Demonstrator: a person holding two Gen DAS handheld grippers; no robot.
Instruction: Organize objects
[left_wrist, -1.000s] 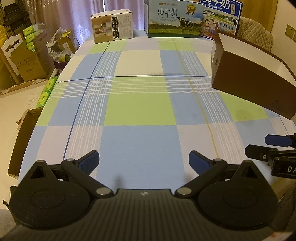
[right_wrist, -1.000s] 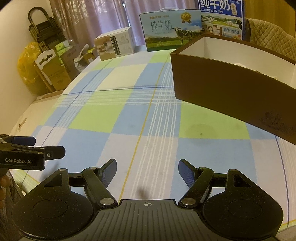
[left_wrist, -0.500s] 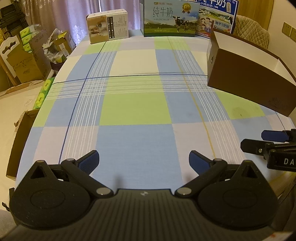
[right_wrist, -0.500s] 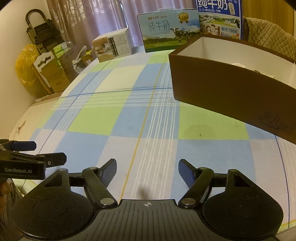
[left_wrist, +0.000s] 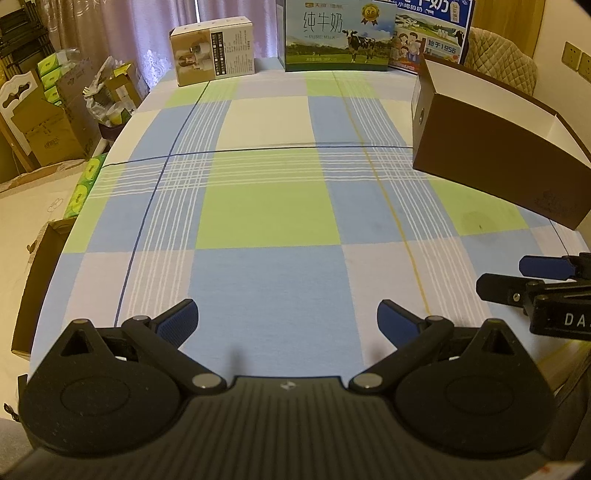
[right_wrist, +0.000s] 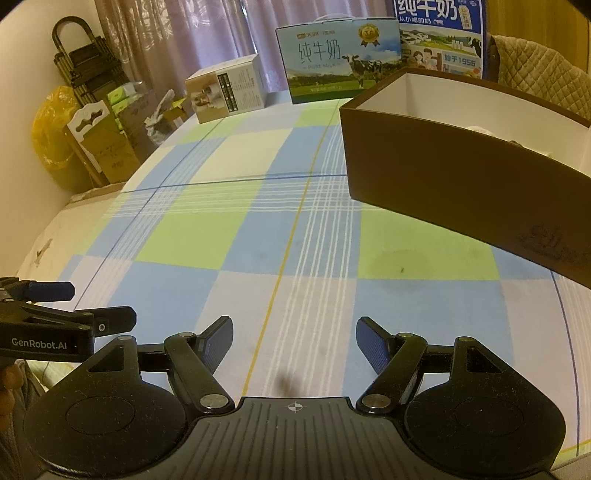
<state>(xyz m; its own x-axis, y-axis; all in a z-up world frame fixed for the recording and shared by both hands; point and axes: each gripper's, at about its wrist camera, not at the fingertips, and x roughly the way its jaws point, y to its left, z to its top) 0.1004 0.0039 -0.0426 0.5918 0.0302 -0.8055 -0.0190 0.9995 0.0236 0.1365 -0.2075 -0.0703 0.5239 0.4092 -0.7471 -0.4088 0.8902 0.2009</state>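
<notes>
- As both tools sit low at the near edge of the surface (left_wrist: 266, 195), the left hand-held gripper (left_wrist: 287, 320) has its blue-padded fingers (left_wrist: 179, 320) spread wide apart with nothing between them.
- The right hand-held gripper (right_wrist: 294, 345) is likewise spread and empty; its pads (right_wrist: 371, 345) frame only bare checked cloth.
- Each tool shows at the edge of the other's view, side by side and apart, neither touching anything.
- Outward from them, the middle of the checked cloth carries no loose item that I can see; only a faint stain marks one green square.
- The brown box (right_wrist: 461, 184) stands open-topped on the right side of the surface, nearer the right tool. Something pale lies inside against its white wall, too hidden to name.
- At the far edge stand a small printed carton (left_wrist: 213, 51), a milk carton (left_wrist: 334, 37) and a blue milk carton (left_wrist: 436, 33) behind it, all upright and well apart from both tools.
- Judged from this, the sorting looks either nearly finished or not begun: no loose thing waits on the cloth, and some contents already rest in the brown box.
- What may remain is the row of cartons at the back, though the pictures do not say whether they belong to the job.
</notes>
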